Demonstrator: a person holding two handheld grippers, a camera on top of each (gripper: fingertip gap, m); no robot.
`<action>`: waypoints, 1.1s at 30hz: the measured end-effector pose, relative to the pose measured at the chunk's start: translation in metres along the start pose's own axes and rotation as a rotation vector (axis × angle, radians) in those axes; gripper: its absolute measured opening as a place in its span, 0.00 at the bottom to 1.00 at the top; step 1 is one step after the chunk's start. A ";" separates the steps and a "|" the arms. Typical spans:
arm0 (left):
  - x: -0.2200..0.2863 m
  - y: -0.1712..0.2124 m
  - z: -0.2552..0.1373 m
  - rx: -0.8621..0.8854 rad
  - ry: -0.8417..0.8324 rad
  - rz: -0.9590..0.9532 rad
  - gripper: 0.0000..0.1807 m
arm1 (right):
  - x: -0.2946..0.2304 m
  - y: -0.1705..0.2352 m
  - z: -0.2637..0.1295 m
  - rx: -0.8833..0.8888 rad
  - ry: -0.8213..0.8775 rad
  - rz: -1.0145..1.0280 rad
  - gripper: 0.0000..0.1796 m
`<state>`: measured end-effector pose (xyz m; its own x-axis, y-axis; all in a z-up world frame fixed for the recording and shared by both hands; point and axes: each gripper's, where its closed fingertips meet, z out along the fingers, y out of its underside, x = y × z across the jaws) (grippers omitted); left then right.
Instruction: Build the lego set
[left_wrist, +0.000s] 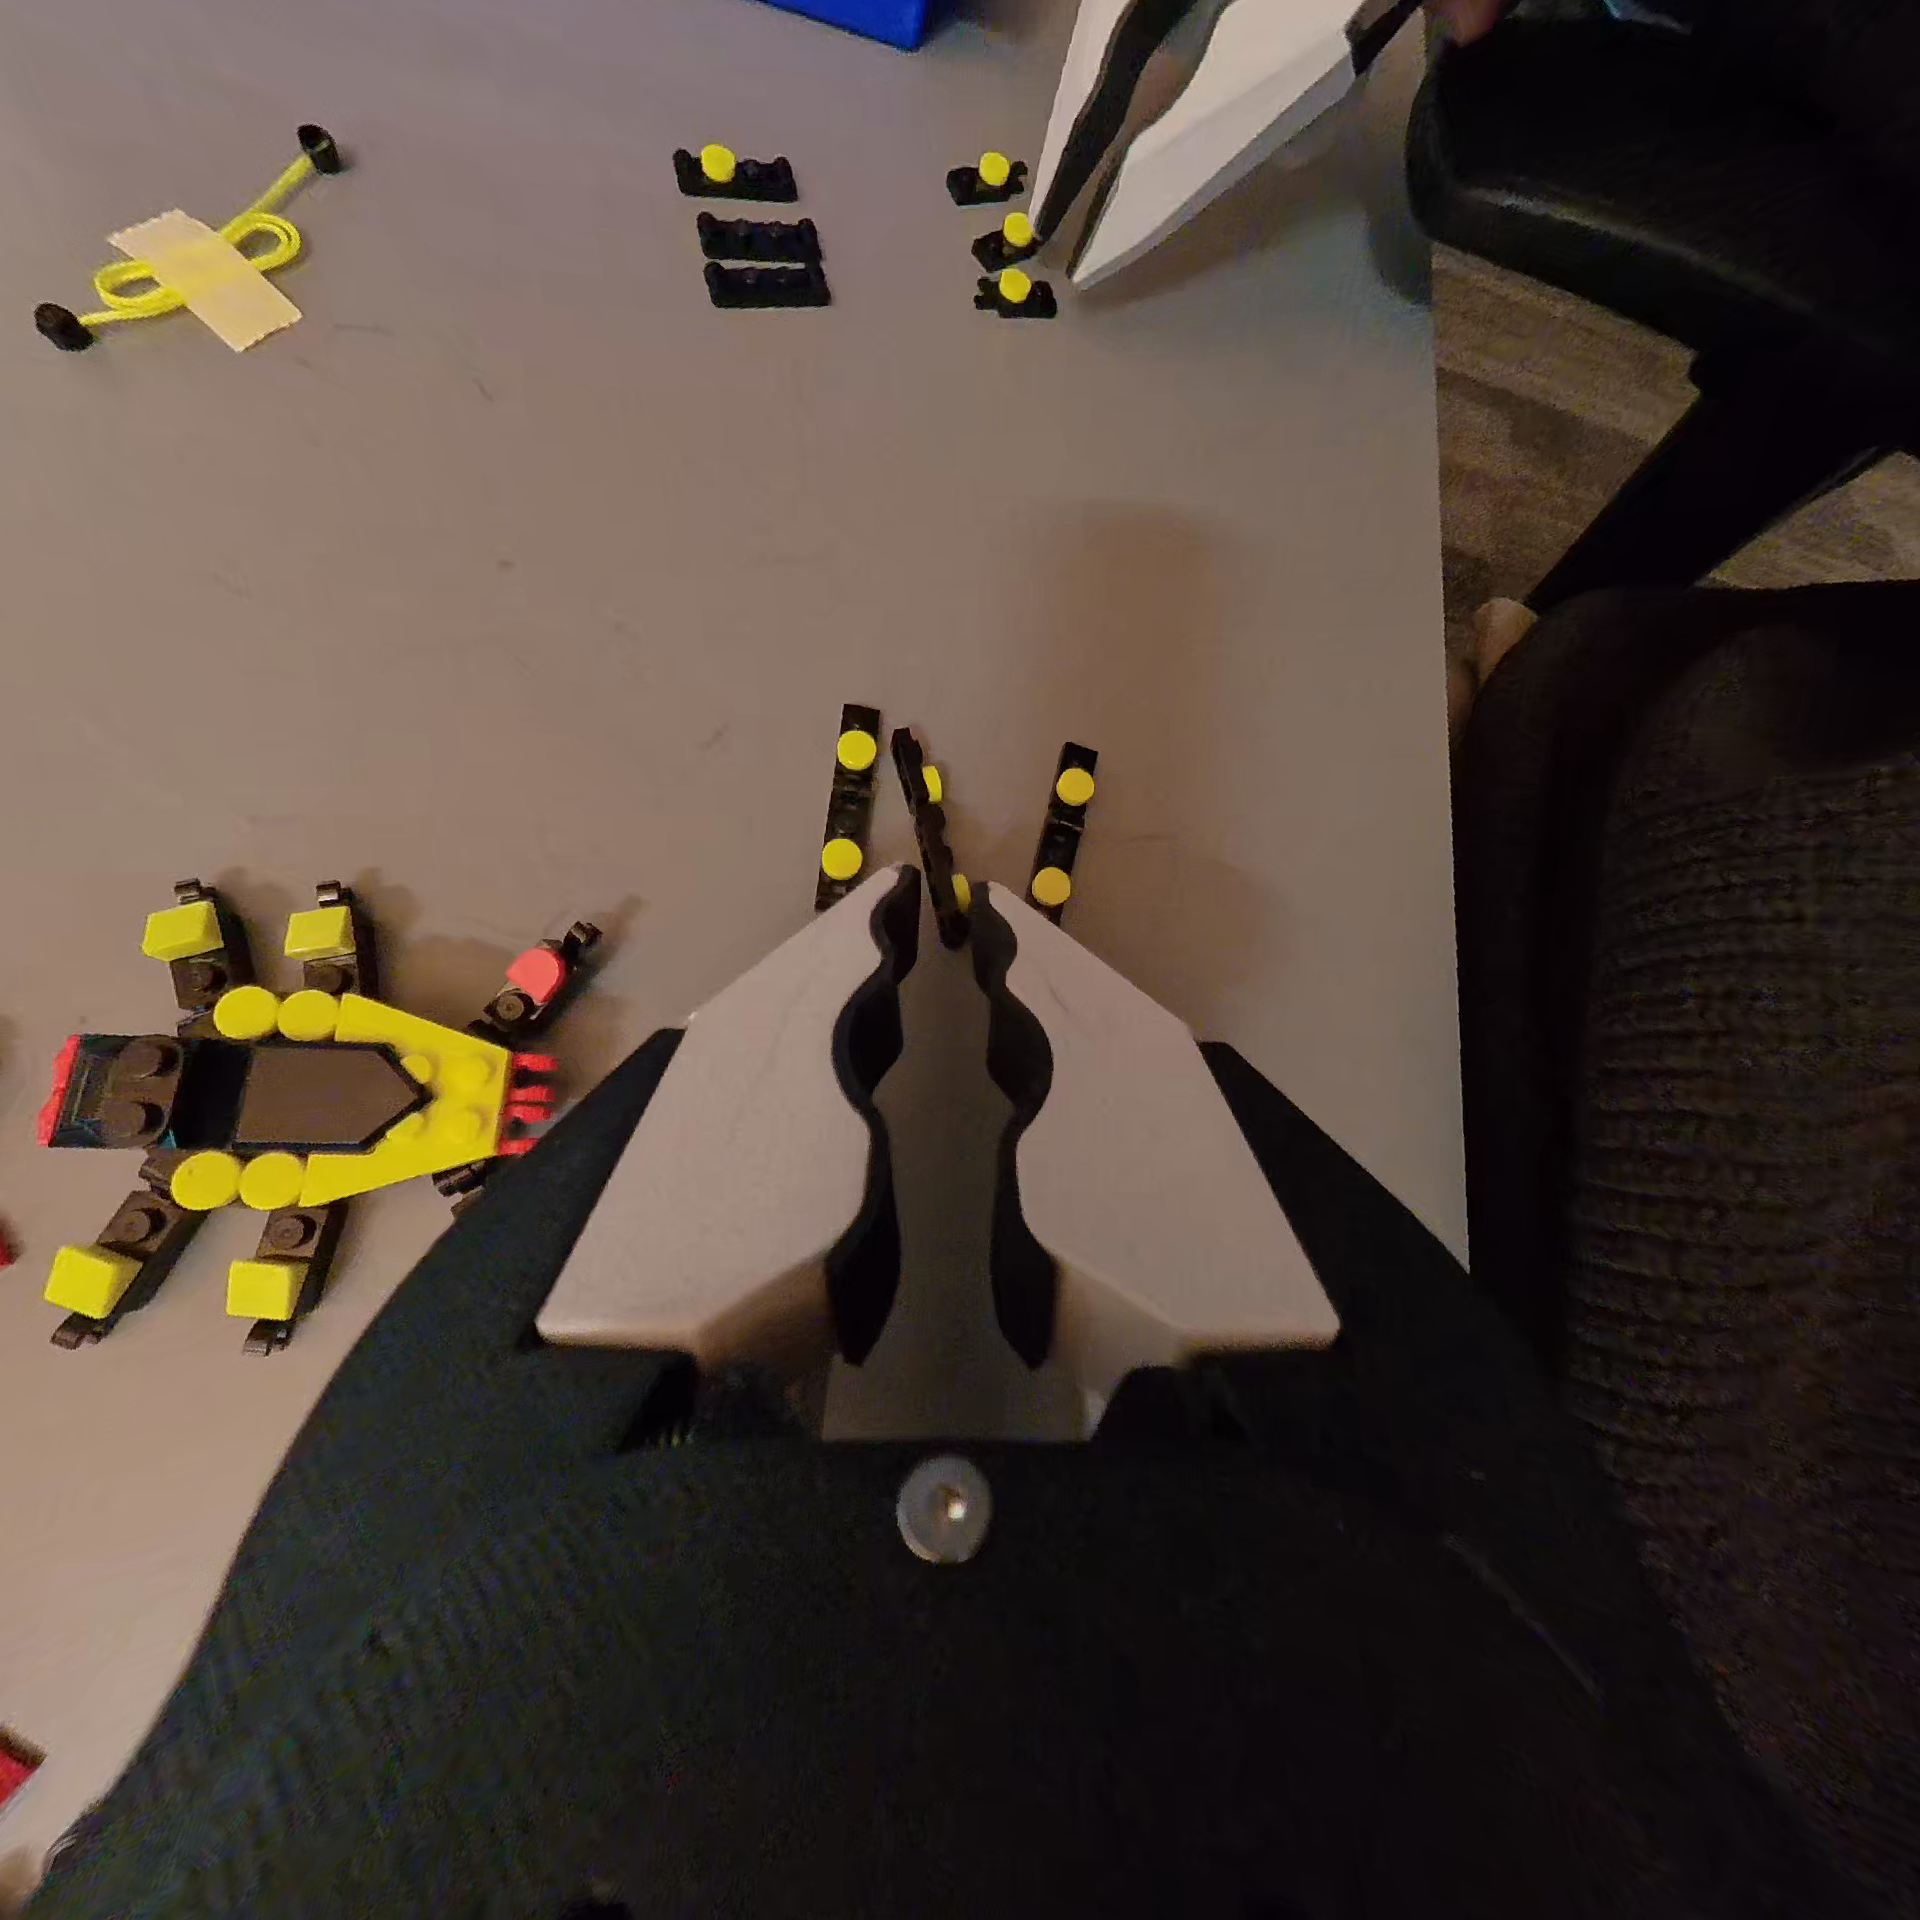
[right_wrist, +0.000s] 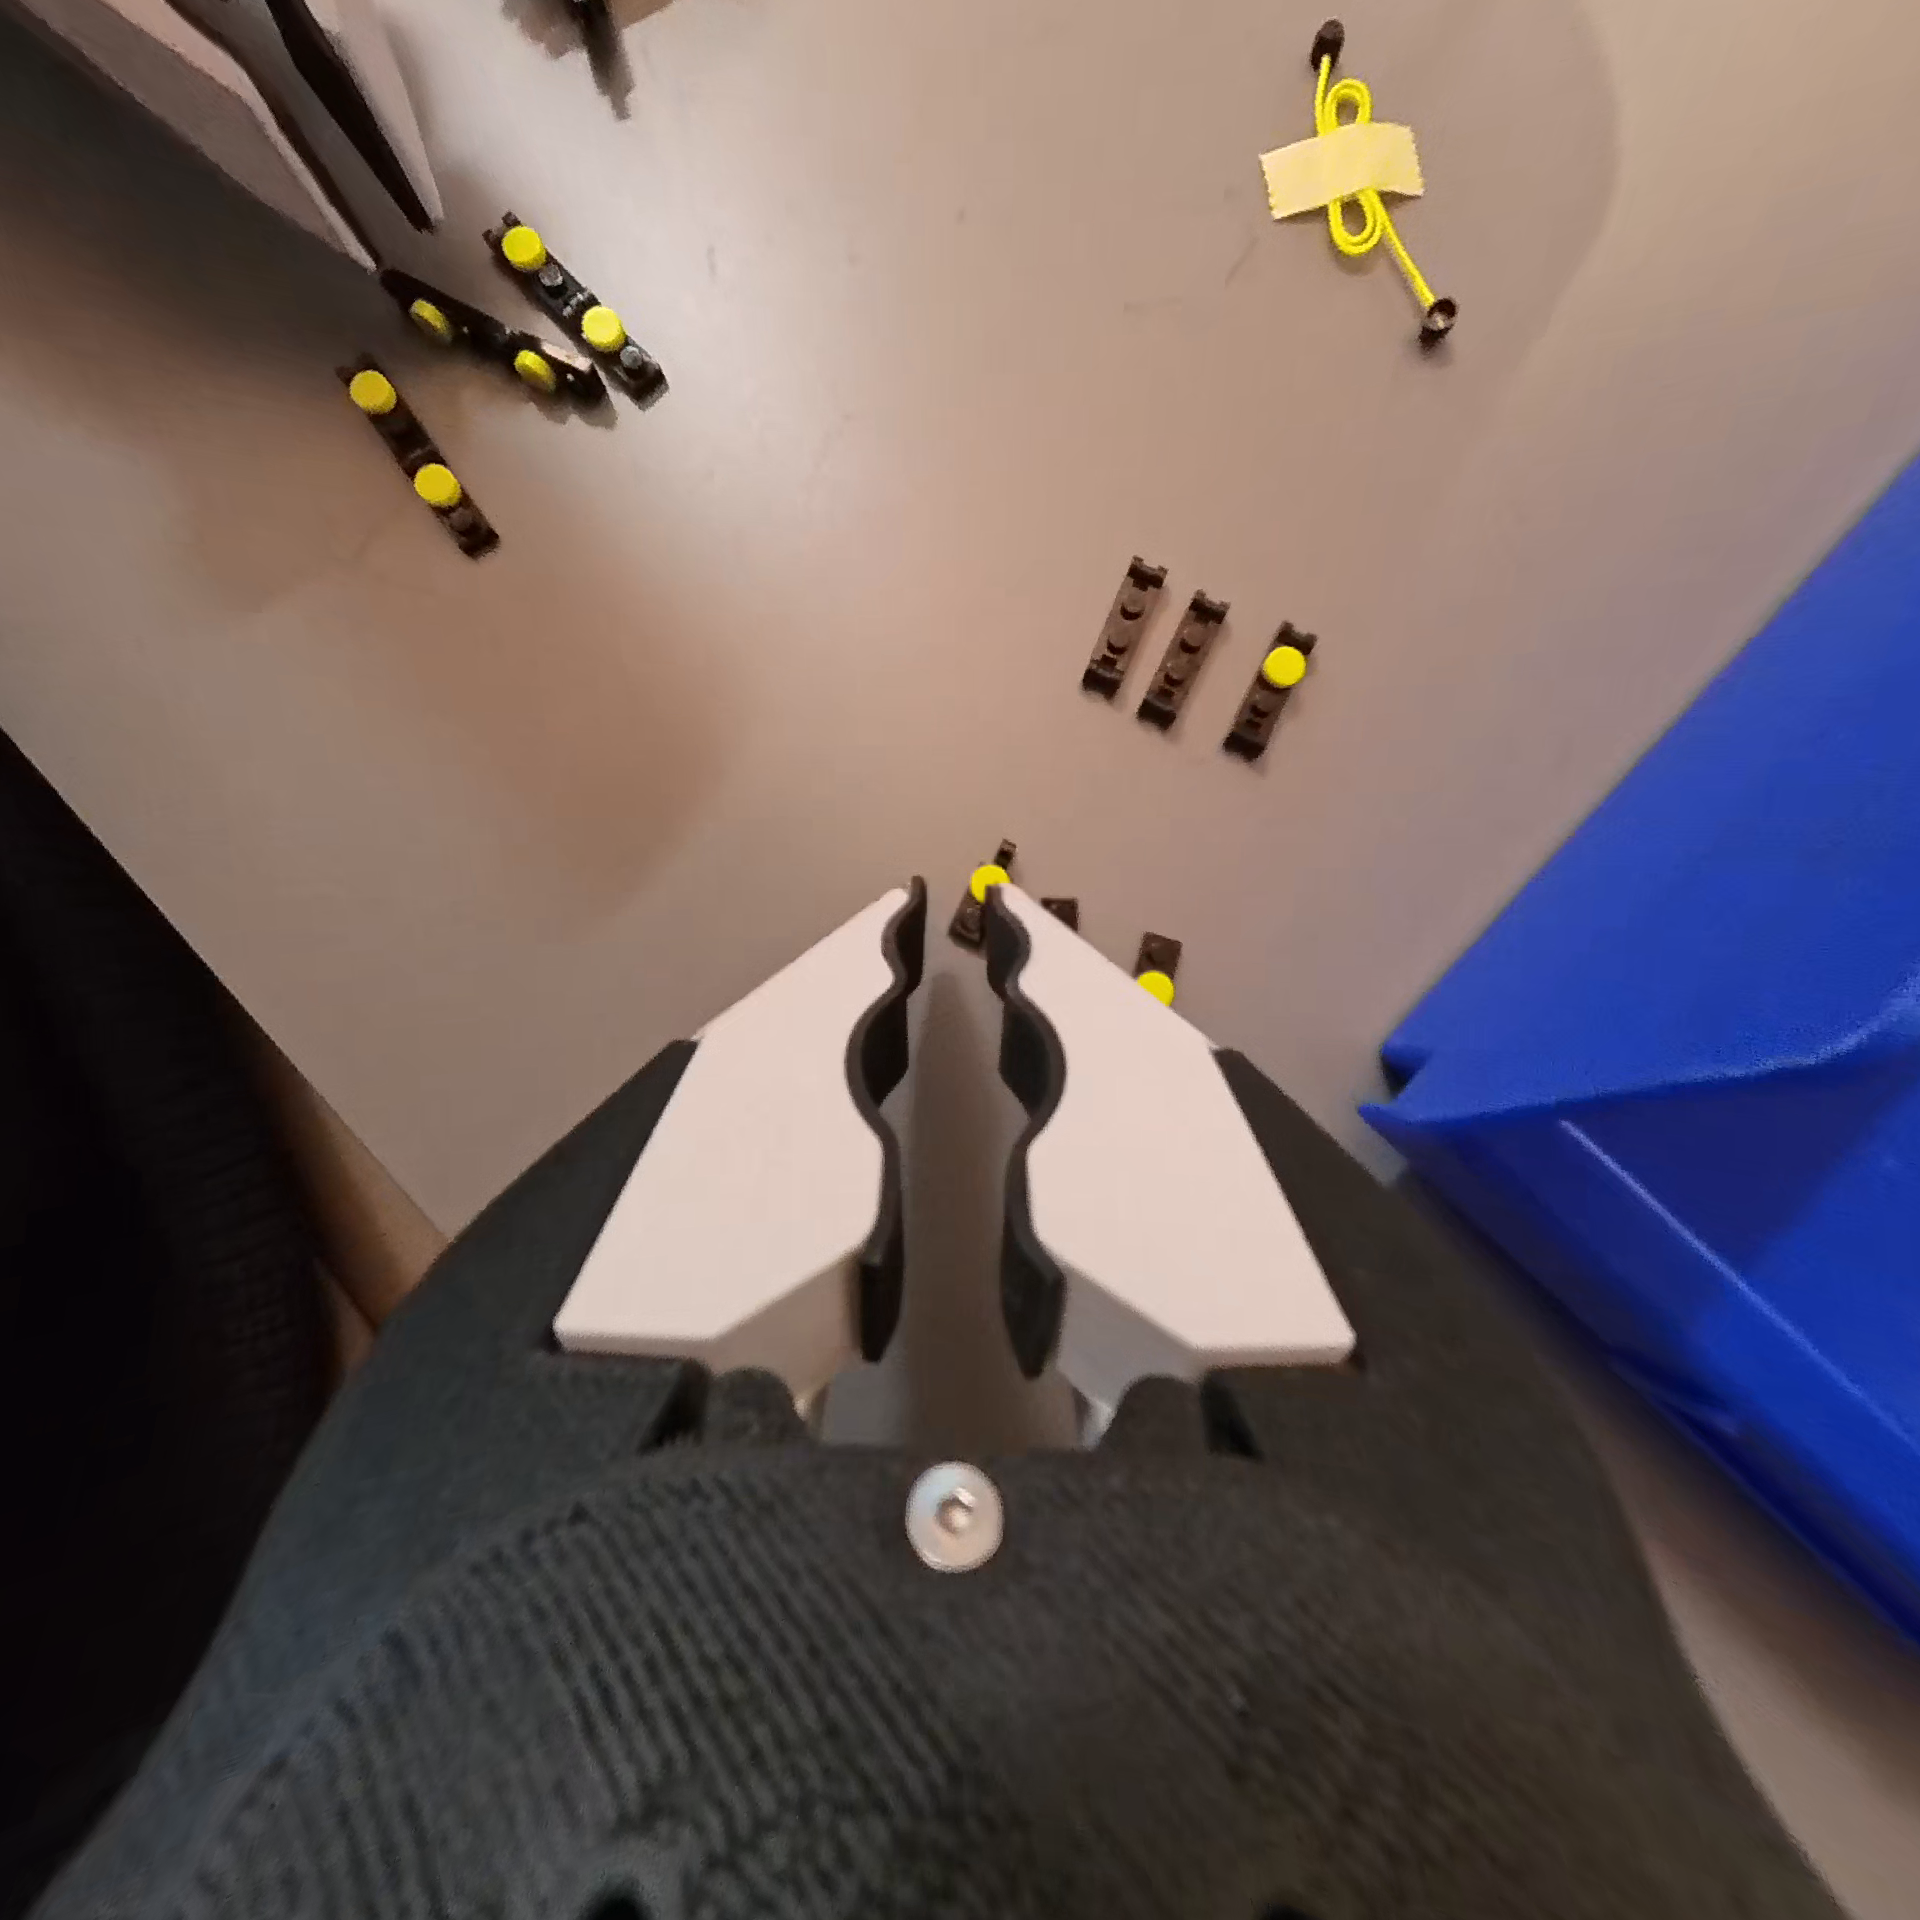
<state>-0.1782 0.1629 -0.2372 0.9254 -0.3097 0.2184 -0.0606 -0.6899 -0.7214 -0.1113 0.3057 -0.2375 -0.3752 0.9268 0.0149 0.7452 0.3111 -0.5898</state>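
1. Black long plate with yellow studs (left_wrist: 928, 831) is pinched on edge in my left claw (left_wrist: 951, 914), tips narrow around its near end, and it is tilted up off the grey desk (left_wrist: 623, 571).
2. Two matching long plates lie flat on either side of it: left long plate (left_wrist: 849, 805) and right long plate (left_wrist: 1068, 831), both near the desk's right edge.
3. My right claw (right_wrist: 954, 902) is nearly closed with a thin gap. Tips sit just beside a short black plate with a yellow stud (right_wrist: 979, 902); I cannot tell whether it is gripped.
4. Two more short studded plates are partly hidden behind my right finger (right_wrist: 1101, 997); one shows at (right_wrist: 1155, 971).
5. The yellow-and-black lego creature (left_wrist: 301, 1101), with red end bits and clip legs, lies flat toward the desk's left edge in the left wrist view.
6. Further out, mid-desk: three short black plates in a row (right_wrist: 1195, 660), only one of them carrying a yellow stud.
7. The blue bin (right_wrist: 1683, 1039) sits close to my right claw, against the desk's far side.
8. Farthest: a yellow cord with black ends (left_wrist: 187, 265), taped over with a pale strip, toward the far left corner.
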 end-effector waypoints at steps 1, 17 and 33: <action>0.000 0.000 0.000 -0.001 0.004 -0.002 0.04 | -0.001 -0.001 0.001 0.005 -0.001 -0.001 0.05; 0.018 0.004 0.016 -0.065 0.104 -0.003 0.03 | -0.010 -0.018 0.009 0.053 -0.009 -0.047 0.06; 0.007 0.008 0.013 -0.068 0.059 -0.016 0.04 | -0.098 -0.079 0.065 0.101 -0.389 -0.416 0.01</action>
<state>-0.1671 0.1632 -0.2497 0.9028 -0.3354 0.2692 -0.0735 -0.7370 -0.6719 -0.1696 0.1767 -0.2446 -0.8149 0.5790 -0.0247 0.4421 0.5936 -0.6725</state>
